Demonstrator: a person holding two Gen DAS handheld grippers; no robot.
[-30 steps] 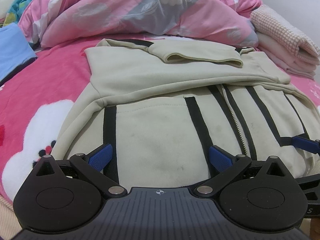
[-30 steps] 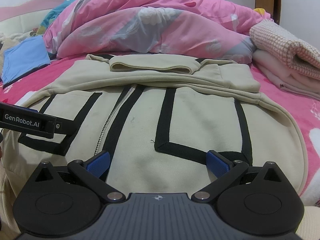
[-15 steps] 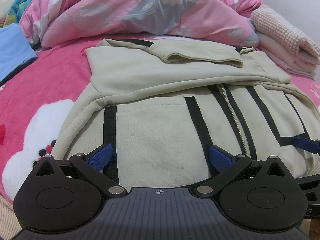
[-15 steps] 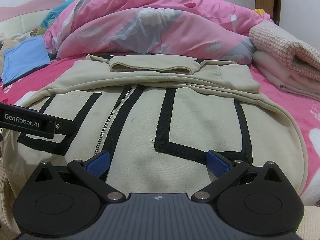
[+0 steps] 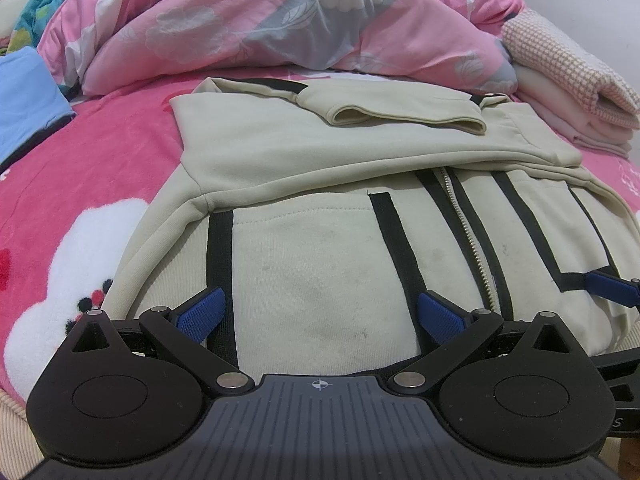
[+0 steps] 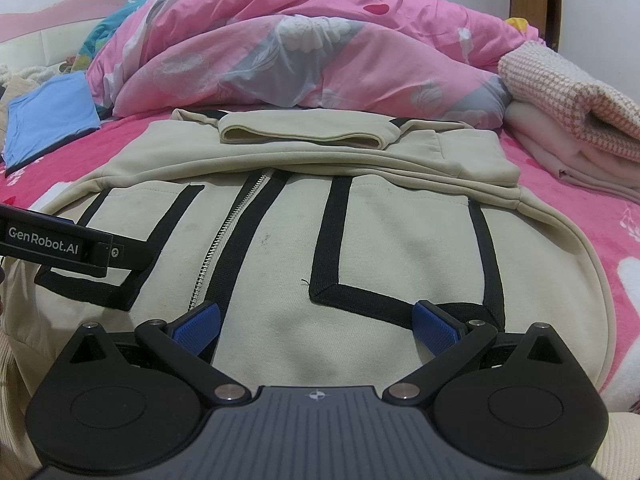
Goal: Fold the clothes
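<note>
A cream zip jacket (image 5: 320, 248) with black stripes lies on the pink bed, its sleeves folded across the upper part and one cuff (image 5: 408, 118) lying on top. The same jacket (image 6: 360, 240) fills the right wrist view, zip (image 6: 228, 232) left of centre. My left gripper (image 5: 320, 314) is open at the jacket's near hem on its left half, blue pads (image 5: 200, 312) wide apart with cloth between them. My right gripper (image 6: 316, 326) is open at the near hem on the right half. The left gripper's body (image 6: 60, 240) shows at the left edge of the right wrist view.
A bunched pink floral duvet (image 5: 300, 24) lies behind the jacket. Folded pink and checked cloths (image 6: 572, 120) are stacked at the back right. A blue garment (image 6: 48, 116) lies at the back left. The pink bed sheet (image 5: 80, 168) shows on both sides.
</note>
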